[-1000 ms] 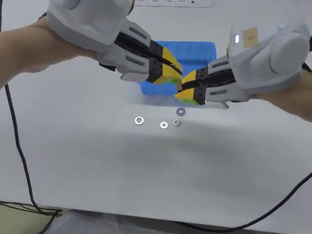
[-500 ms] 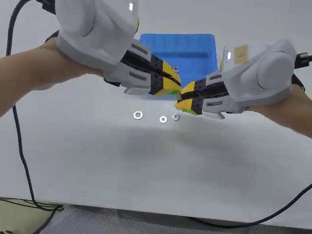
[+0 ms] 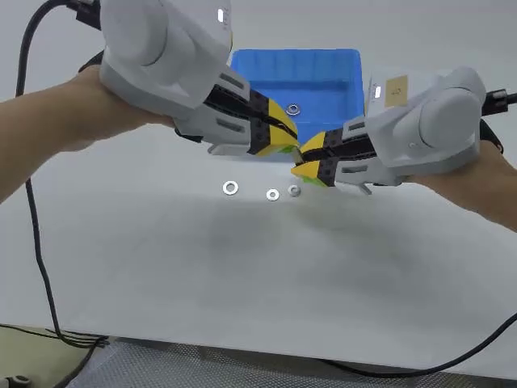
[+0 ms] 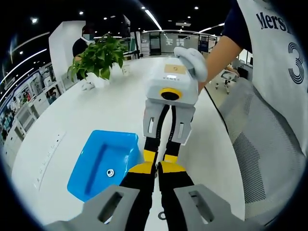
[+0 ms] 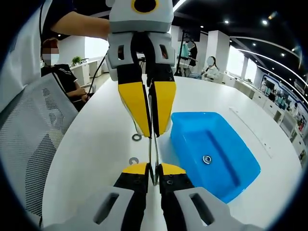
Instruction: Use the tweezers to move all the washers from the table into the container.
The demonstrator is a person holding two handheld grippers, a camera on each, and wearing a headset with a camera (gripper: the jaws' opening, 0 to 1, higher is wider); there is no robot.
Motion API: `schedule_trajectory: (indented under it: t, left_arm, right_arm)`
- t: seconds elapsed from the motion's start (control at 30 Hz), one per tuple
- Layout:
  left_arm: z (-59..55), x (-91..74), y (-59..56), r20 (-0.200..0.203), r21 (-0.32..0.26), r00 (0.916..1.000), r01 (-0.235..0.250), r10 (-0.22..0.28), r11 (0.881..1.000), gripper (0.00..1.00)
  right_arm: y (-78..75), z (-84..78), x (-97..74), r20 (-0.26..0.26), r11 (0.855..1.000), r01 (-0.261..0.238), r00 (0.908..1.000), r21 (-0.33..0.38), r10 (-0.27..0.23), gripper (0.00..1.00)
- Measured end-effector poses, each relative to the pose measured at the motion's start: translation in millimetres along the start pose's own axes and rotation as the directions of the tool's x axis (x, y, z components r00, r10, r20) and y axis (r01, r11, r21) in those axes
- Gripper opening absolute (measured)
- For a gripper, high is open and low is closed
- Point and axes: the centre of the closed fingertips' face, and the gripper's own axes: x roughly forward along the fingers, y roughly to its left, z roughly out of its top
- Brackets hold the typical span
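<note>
Clamps the tweezers (image 5: 153, 144) between left gripper (image 3: 284, 133) and right gripper (image 3: 305, 160), both closed. Finds one washer (image 3: 292, 107) now inside the container (image 3: 339, 69), no longer beside it. Leaves three washers (image 3: 272, 194) on the worktop (image 3: 242, 267), so likely three more picks.

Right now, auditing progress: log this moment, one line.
left gripper, right gripper: shut on tweezers | container: one washer | table: three washers

An open-plan office: ceiling spotlights (image 4: 81, 13), a potted plant (image 4: 98, 57) on the long white table (image 4: 115, 110), a mesh office chair (image 5: 33, 144)
</note>
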Motion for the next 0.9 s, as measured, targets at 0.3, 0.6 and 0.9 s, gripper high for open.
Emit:
schedule_trajectory:
  t: [0.3, 0.6, 0.9]
  left_arm:
    - [4.5, -2.3, -6.7, -0.004, 0.015, 1.0, 0.008, -0.008, 1.0, 0.07]
    - [6.5, -7.1, -10.2, -0.01, 0.028, 0.9999, 0.007, -0.007, 1.0, 0.07]
    - [11.8, -5.1, -10.3, -0.014, 0.048, 0.9999, -0.001, 0.001, 0.999, 0.07]
  right_arm:
    - [2.9, 2.8, -2.1, -0.006, 1.0, 0.003, 1.0, -0.017, -0.003, 0.09]
    - [3.3, 7.1, -1.2, 0.007, 1.0, 0.004, 1.0, -0.026, -0.004, 0.1]
    - [-0.3, 8.0, -0.1, 0.006, 0.999, 0.013, 0.9999, -0.03, -0.013, 0.11]
